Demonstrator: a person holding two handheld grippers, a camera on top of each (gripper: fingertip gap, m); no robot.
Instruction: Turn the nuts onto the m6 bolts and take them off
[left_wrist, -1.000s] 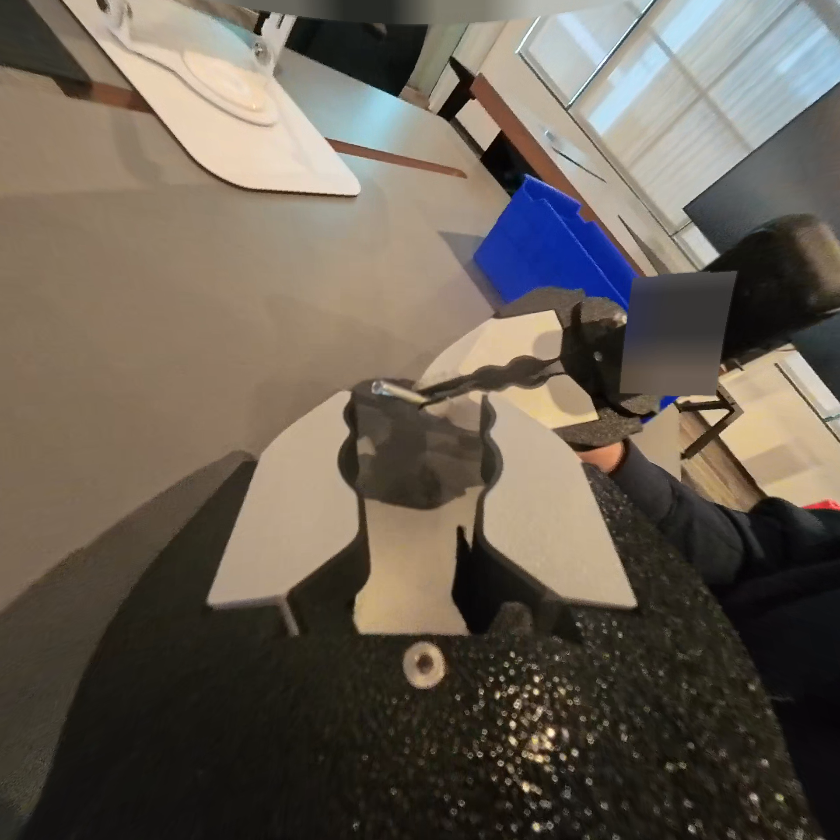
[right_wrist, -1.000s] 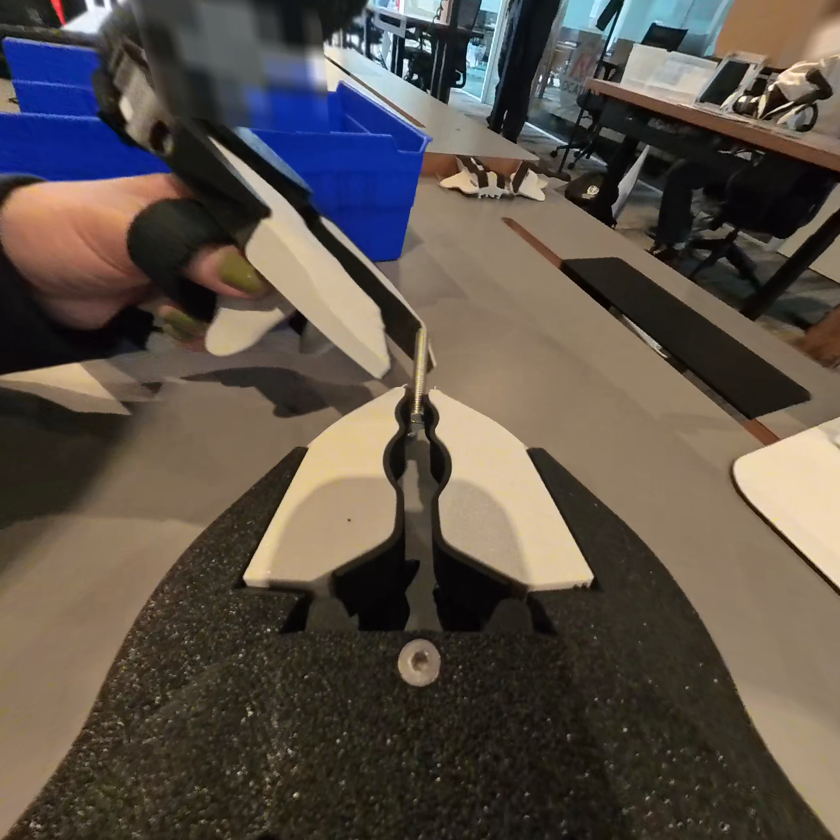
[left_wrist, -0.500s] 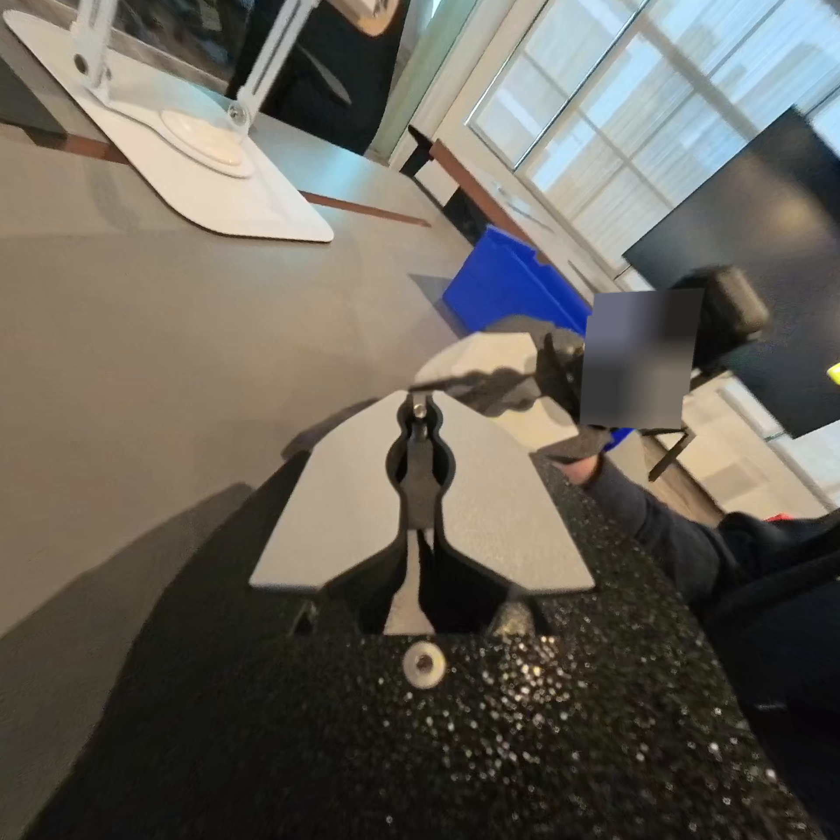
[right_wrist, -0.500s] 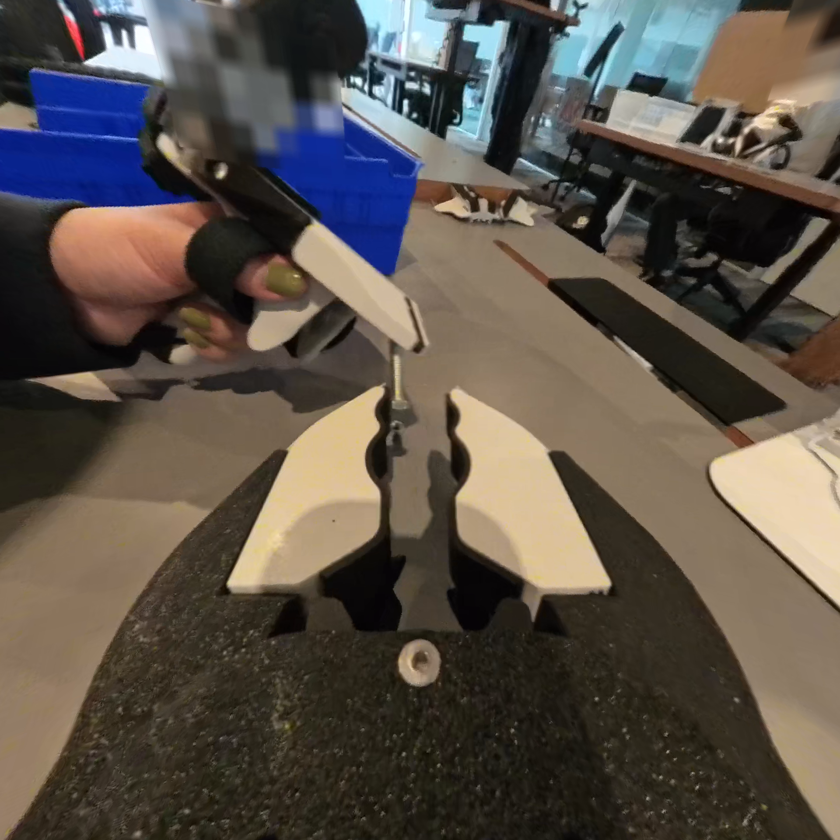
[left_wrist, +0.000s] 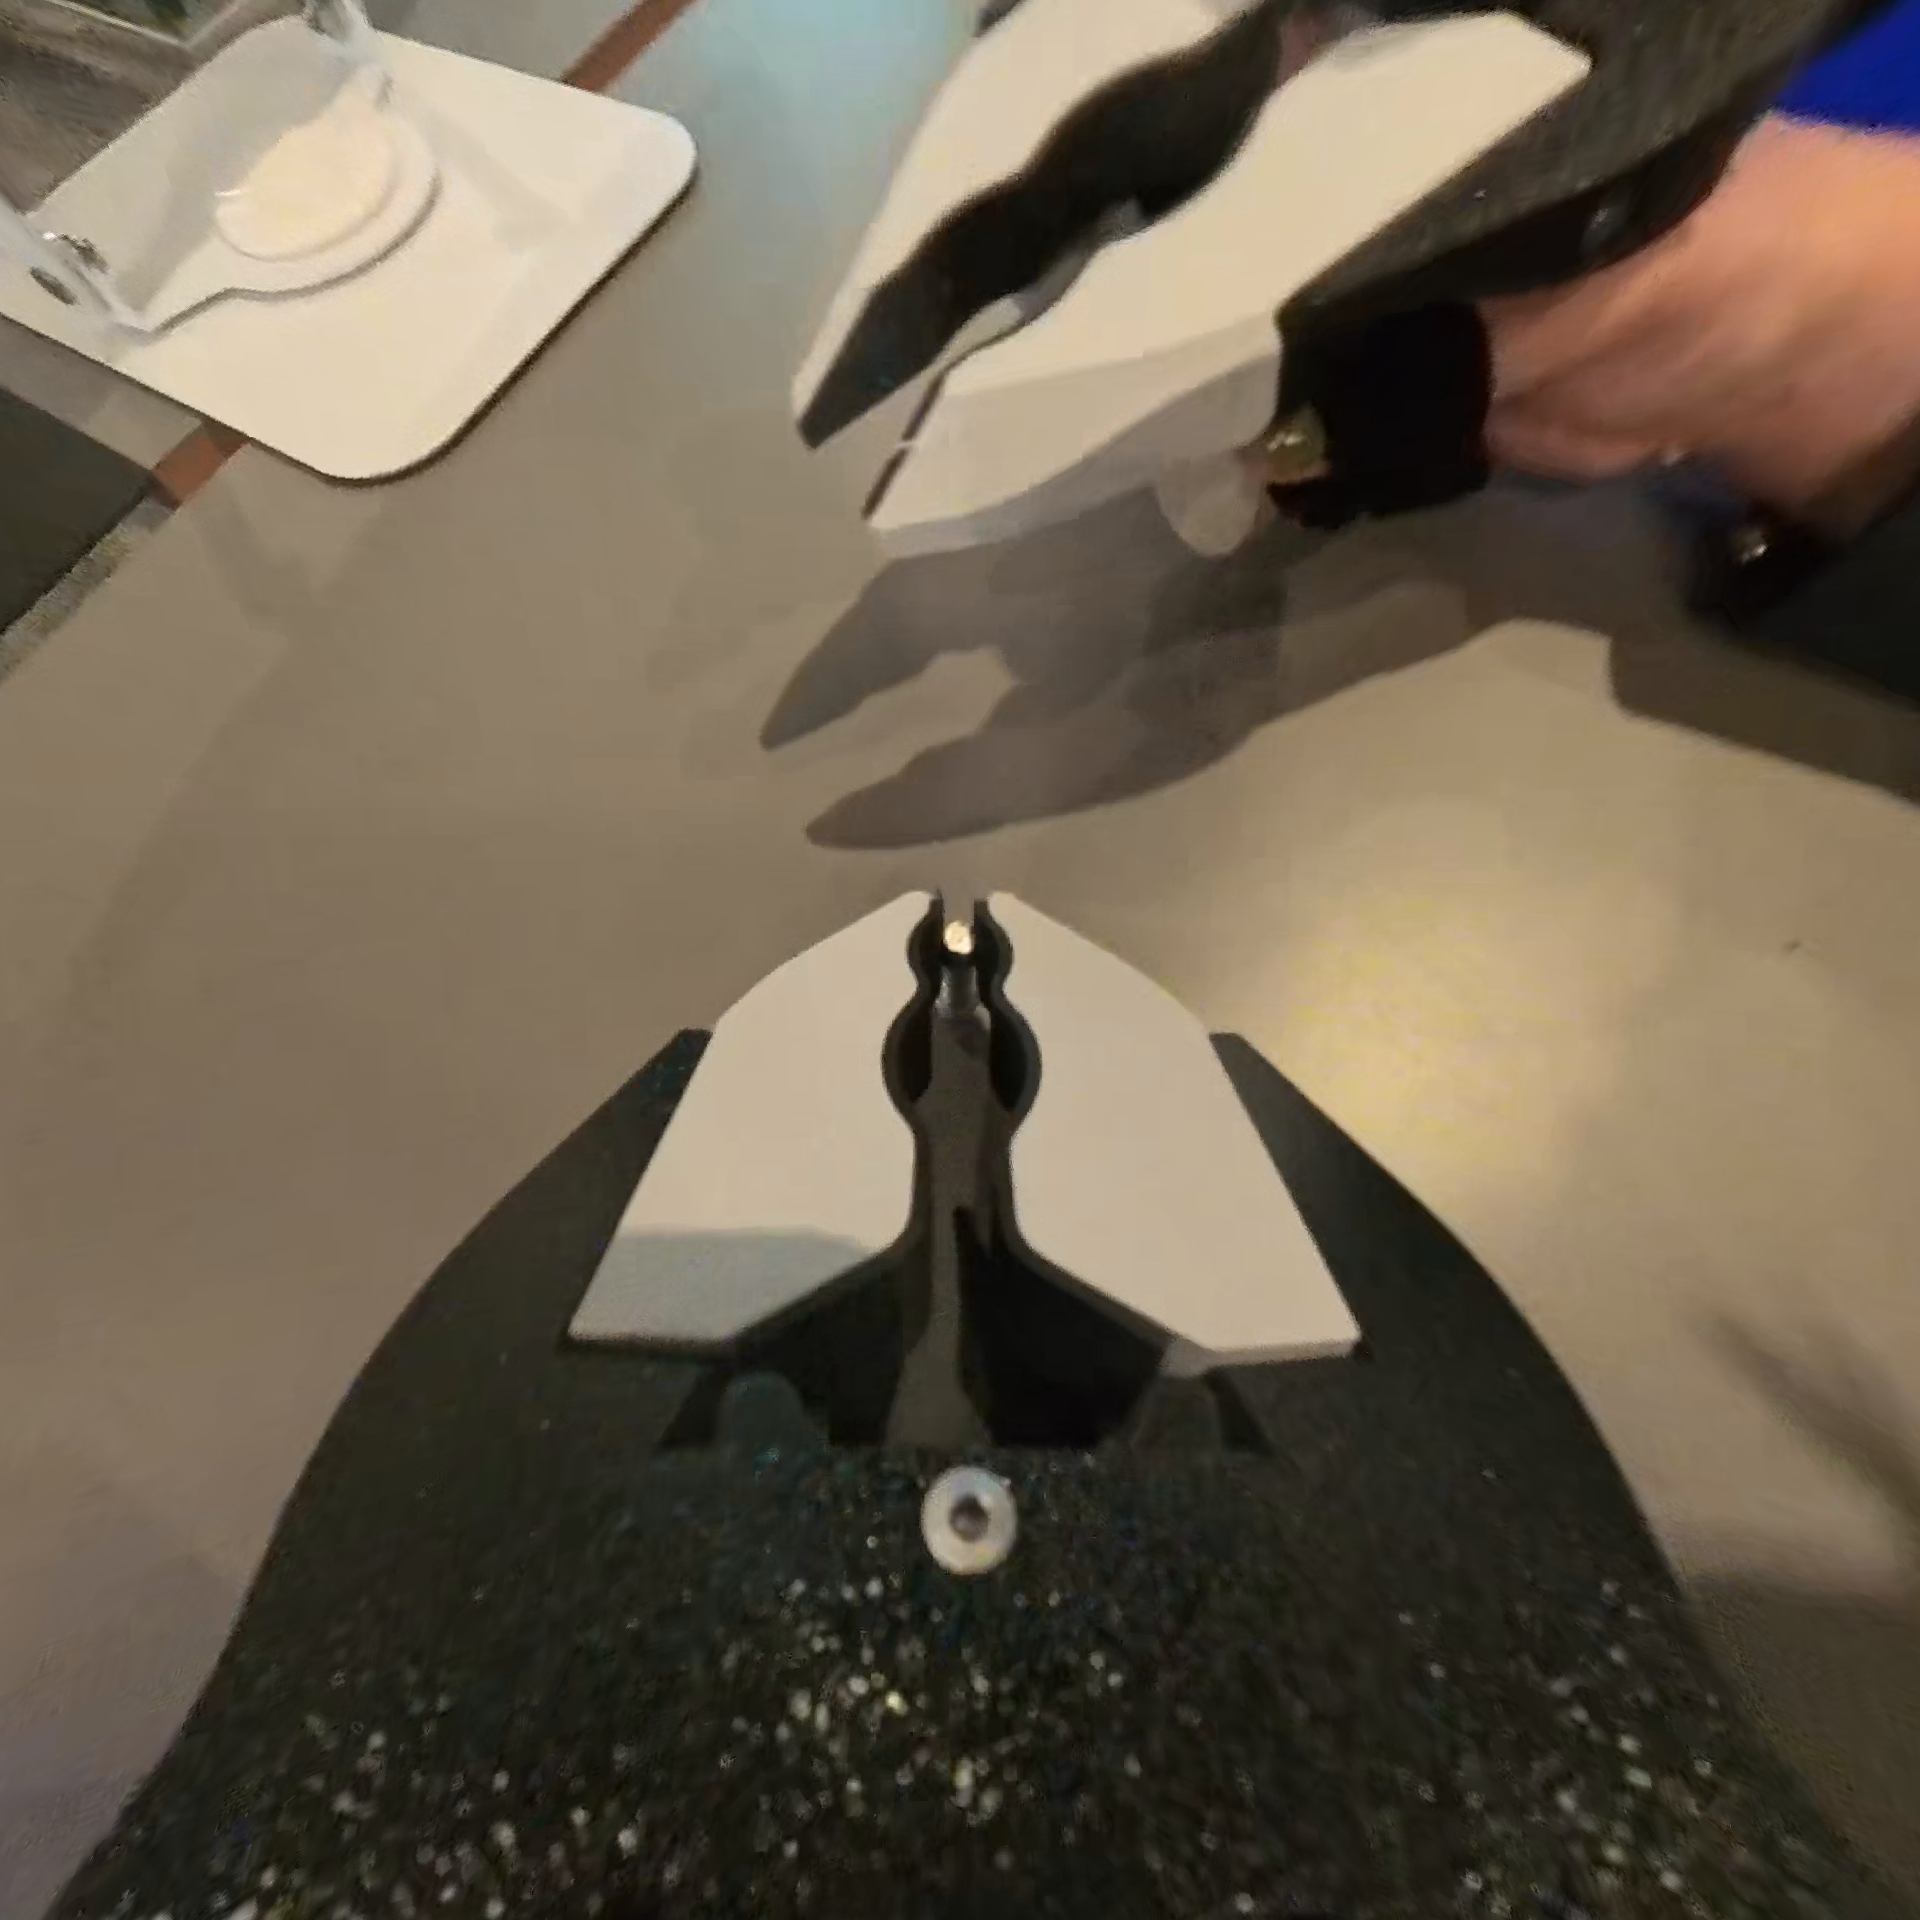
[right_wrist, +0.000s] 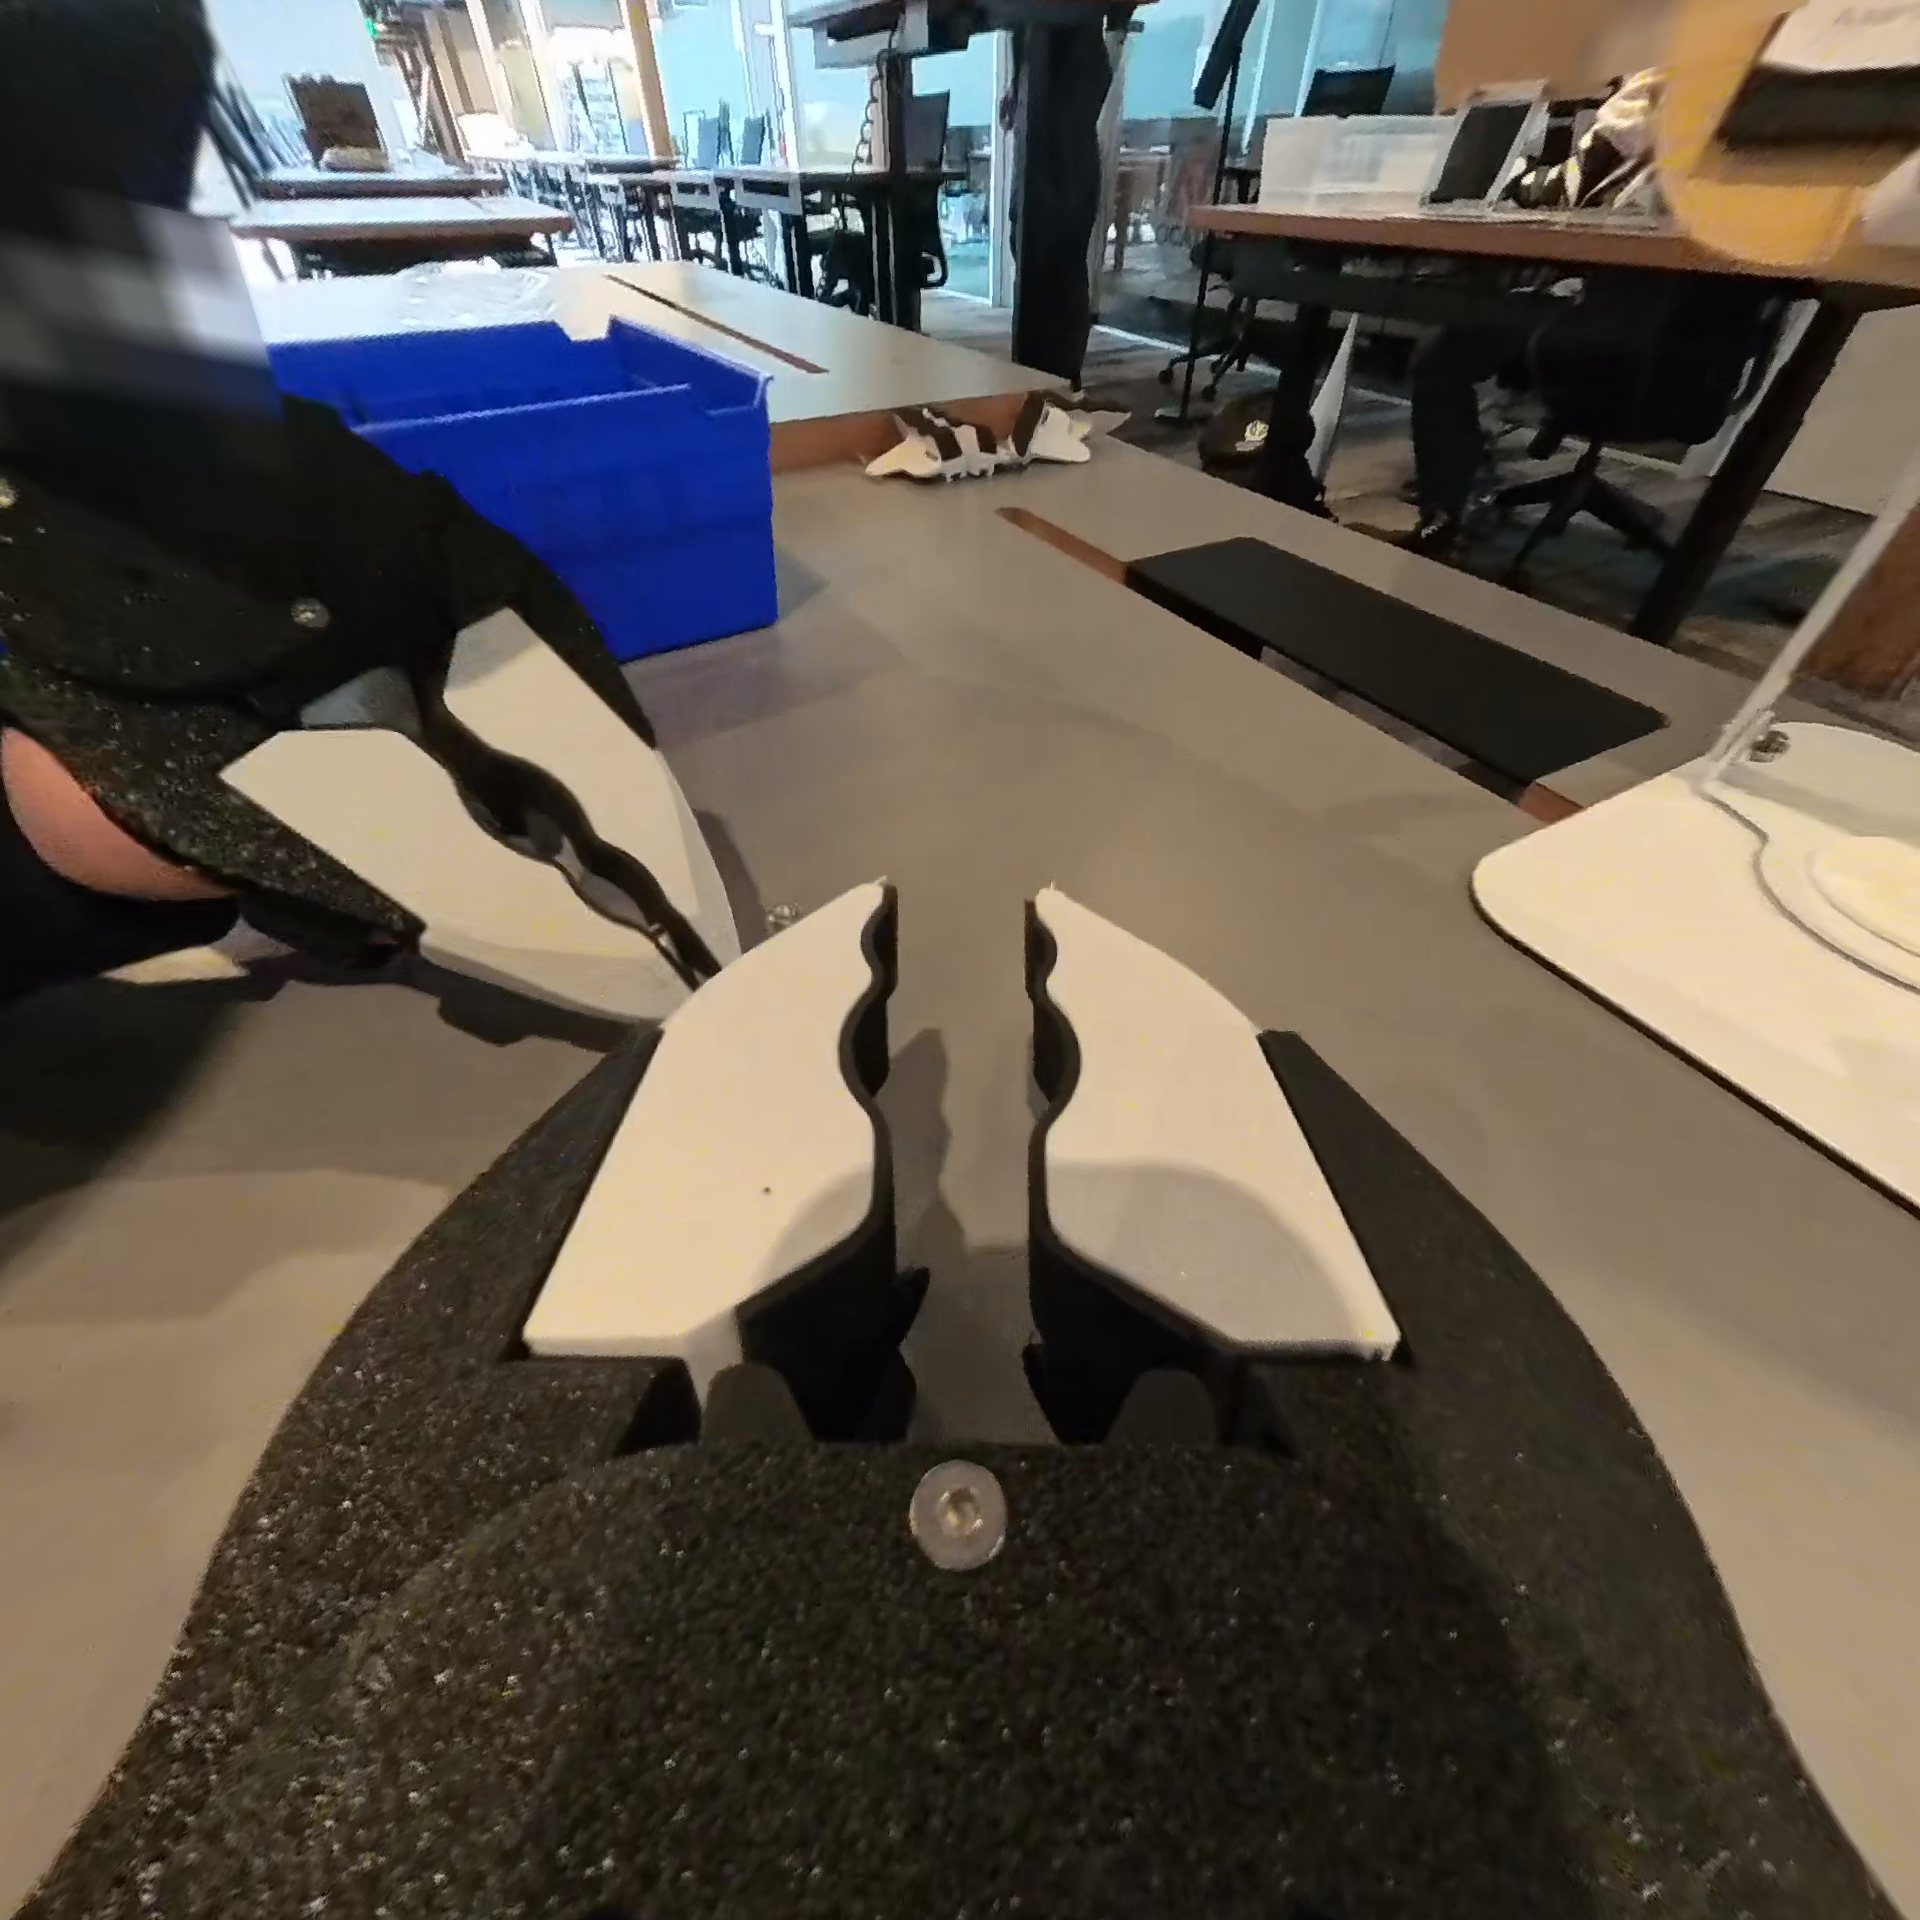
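Clamping the bolt (left_wrist: 957, 971) at its fingertips, the left gripper (left_wrist: 958, 914) has its fingers pressed together, the bolt's long axis running along them with a bright end facing the camera. The right gripper (right_wrist: 958, 906), half a second ago spread around the bolt's lower end, now stands apart from it with fingers wide and nothing between them. Both hover over the grey bench (right_wrist: 1039, 748), whose far edge carries a blue bin (right_wrist: 582, 468).
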